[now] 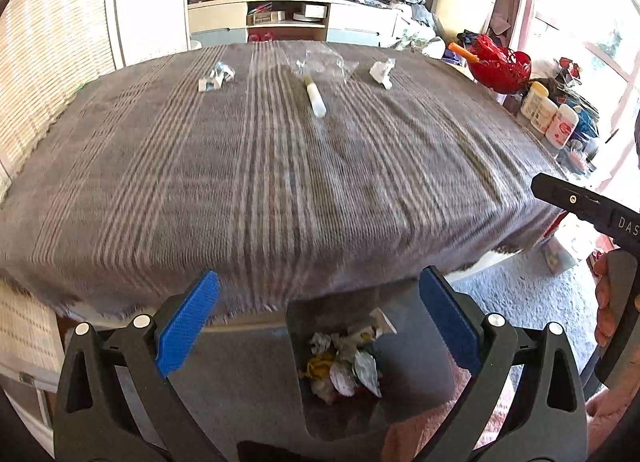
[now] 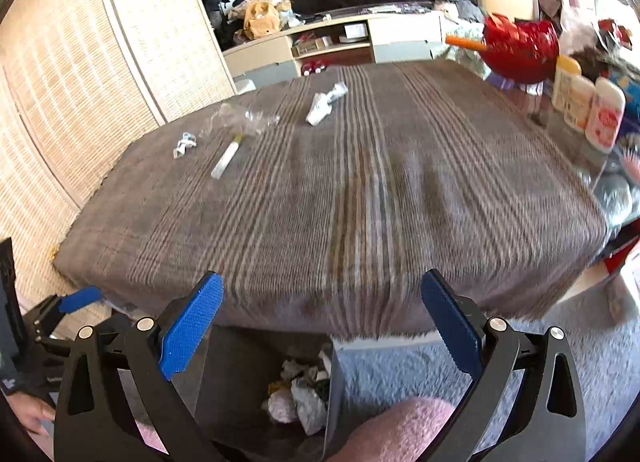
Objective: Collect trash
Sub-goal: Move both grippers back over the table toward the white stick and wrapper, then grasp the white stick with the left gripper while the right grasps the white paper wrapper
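From the left wrist camera, the left gripper [image 1: 318,322] has its jaws wide apart, holding nothing. It hangs over the trash bin [image 1: 340,418] on the floor, so bits can drop in. Far off on the striped cloth [image 1: 280,182] lies a white tube [image 1: 315,96], long way pointing away from us.

From the right wrist camera, the right gripper [image 2: 322,326] is spread apart and empty too. The tube [image 2: 227,157] lies far left, slanting up to the right, near a crumpled paper [image 2: 326,104].
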The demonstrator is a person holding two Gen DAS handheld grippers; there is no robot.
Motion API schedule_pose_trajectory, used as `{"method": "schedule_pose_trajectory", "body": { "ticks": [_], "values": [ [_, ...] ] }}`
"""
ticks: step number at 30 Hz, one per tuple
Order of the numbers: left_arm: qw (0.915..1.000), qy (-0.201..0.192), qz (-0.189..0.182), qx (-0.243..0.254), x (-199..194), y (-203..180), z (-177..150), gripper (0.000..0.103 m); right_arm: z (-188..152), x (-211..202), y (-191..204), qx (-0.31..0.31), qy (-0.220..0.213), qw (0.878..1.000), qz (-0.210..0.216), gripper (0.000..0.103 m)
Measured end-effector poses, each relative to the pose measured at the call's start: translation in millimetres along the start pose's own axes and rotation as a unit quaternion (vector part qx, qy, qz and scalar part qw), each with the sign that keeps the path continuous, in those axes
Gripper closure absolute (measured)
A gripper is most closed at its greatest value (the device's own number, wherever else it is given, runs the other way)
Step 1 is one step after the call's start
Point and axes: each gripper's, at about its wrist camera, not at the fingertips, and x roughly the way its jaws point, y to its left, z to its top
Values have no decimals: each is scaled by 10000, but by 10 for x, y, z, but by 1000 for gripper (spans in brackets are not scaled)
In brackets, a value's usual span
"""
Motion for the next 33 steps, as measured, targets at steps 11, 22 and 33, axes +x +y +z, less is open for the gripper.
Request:
{"method": "schedule_pose_trajectory", "body": {
  "ticks": [11, 22, 33],
  "values": [
    [9999, -7, 99, 60, 429, 41, 595, 8, 527, 459, 27, -146, 69, 9998, -149, 4],
    [9992, -60, 344, 185, 1010, 74, 1236, 8, 1298, 1171, -39, -4, 163, 9993, -341, 4],
    [9998, 84, 168, 78, 1503, 111, 1544, 32, 1729, 1870, 27, -44, 412, 9985, -354, 19]
  ]
}}
